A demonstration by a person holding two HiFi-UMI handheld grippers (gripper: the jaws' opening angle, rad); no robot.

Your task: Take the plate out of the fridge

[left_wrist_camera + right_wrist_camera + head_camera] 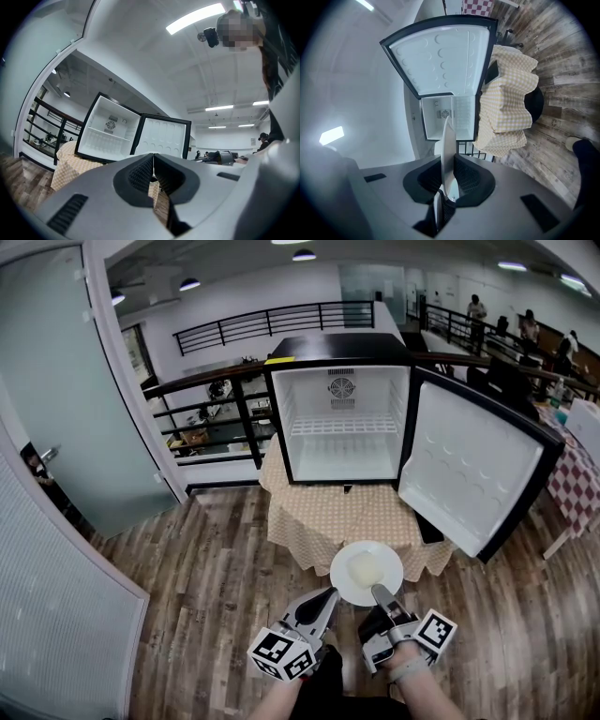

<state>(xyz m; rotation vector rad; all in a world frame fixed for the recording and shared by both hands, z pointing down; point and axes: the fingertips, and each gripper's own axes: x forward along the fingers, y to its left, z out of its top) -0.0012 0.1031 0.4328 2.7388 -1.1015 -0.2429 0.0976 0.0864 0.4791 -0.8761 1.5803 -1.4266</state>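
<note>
Plate: the round white plate is hanging in the air outside the fridge, in front of the table's near edge, roughly level; a pale patch is showing at its centre, and I cannot tell what it is.
Right gripper: the right gripper is clamping the plate's near rim; in the right gripper view the plate is standing edge-on between the ribbed pads, which are pressing on it from both sides.
Left gripper: the left gripper is hovering just beside the plate's left rim, apart from it; in the left gripper view its jaws are sitting together at the tips, holding nothing.
Fridge: the small black fridge with a white interior is standing on the table, and a wire shelf and a round fan grille are showing inside.
Door: the fridge's black-edged white door is swinging wide open to the right in the head view.
Table: the table under a beige checked cloth is carrying the fridge, the cloth draping down over its front.
Floor: the grey-brown wood-plank floor is lying below both grippers.
Surroundings: a black metal railing is running behind the fridge; a frosted glass door is standing at far left.
</note>
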